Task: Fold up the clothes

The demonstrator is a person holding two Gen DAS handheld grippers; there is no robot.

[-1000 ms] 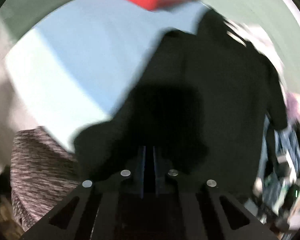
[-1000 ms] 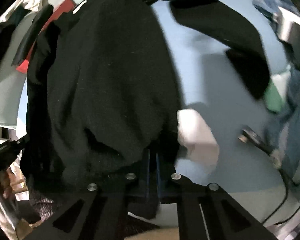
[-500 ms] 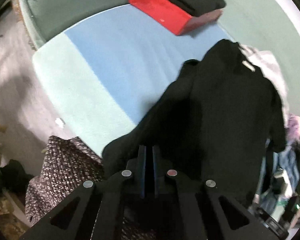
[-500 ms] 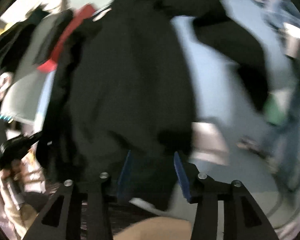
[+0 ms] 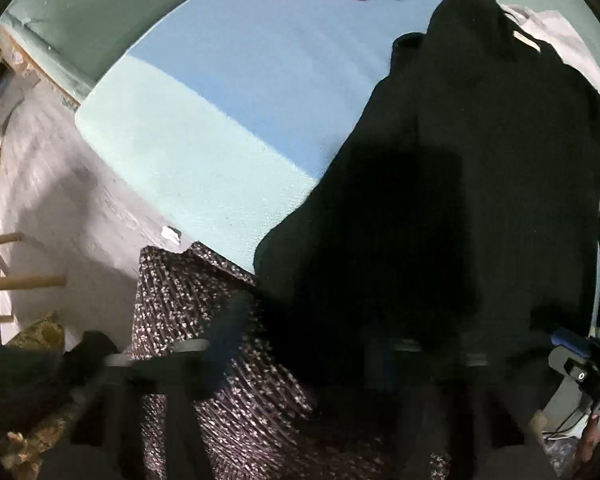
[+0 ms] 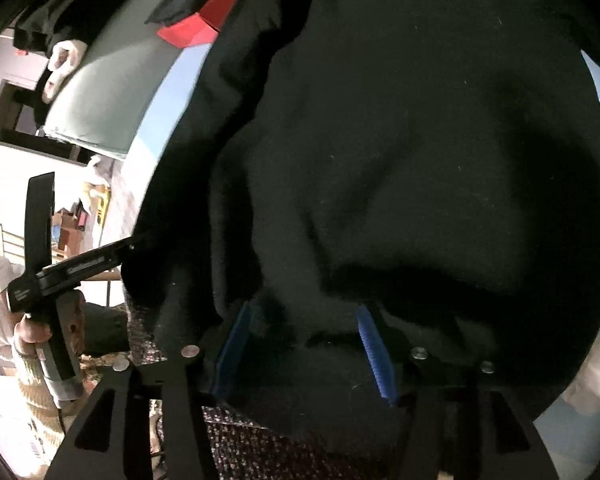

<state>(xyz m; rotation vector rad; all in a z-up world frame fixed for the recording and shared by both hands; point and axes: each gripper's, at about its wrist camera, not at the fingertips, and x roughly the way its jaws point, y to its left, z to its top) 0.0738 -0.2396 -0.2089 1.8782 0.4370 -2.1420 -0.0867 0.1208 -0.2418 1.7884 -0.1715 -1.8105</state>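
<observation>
Both grippers let go of the black top

The right gripper (image 6: 304,344) was spread wide, with its jaws just opened and loose cloth of the black top (image 6: 400,140) between them, not squeezed. The left gripper (image 5: 300,344) was blurry, and its jaws had just been opening too. The top lay ahead of both, flat on the blue mat (image 5: 228,80). A second ago both pinched it. It was laid out, and the folding was still to do.
</observation>
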